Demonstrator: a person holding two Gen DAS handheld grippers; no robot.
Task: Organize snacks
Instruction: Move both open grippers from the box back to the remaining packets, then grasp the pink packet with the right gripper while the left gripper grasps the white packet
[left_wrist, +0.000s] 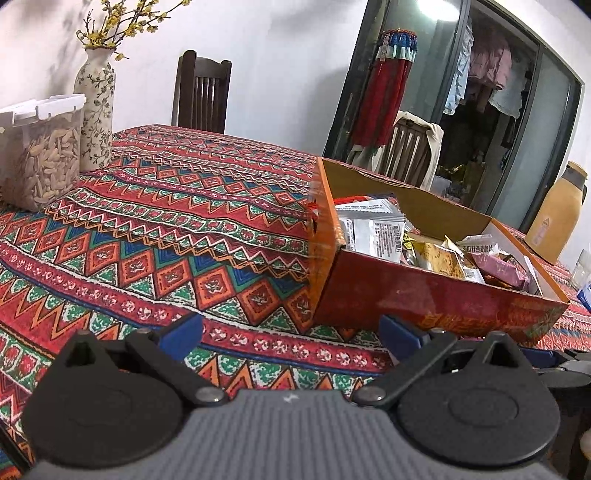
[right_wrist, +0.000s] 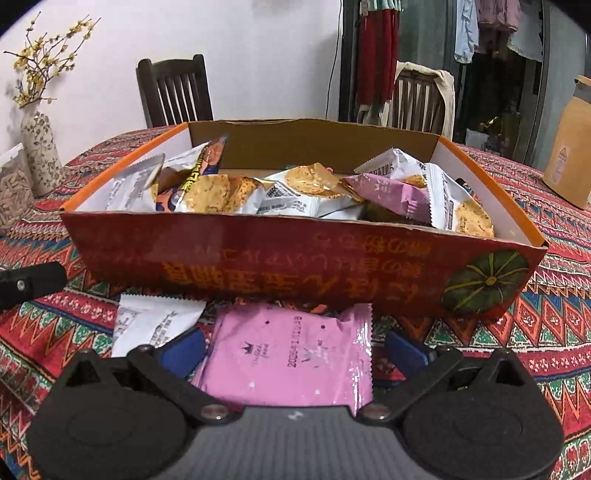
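An open red and orange cardboard box (right_wrist: 295, 266) stands on the patterned tablecloth (left_wrist: 166, 221), holding several snack packets (right_wrist: 295, 192) in white, gold and purple. In front of the box a pink packet (right_wrist: 291, 354) lies flat on the cloth, between the wide-apart fingers of my right gripper (right_wrist: 295, 349), which is open. A white packet (right_wrist: 155, 317) lies just left of it. My left gripper (left_wrist: 291, 336) is open over bare cloth, left of the box's near corner (left_wrist: 424, 295), holding nothing. Part of the left gripper (right_wrist: 29, 284) shows at the left edge of the right wrist view.
At the back left stand a floral vase (left_wrist: 94, 110) with yellow blossom twigs and a clear tub of seeds (left_wrist: 44, 155). A tan paper bag (right_wrist: 569, 158) sits on the table's right side. Two wooden chairs (left_wrist: 201, 92) stand behind the table, near a glass door.
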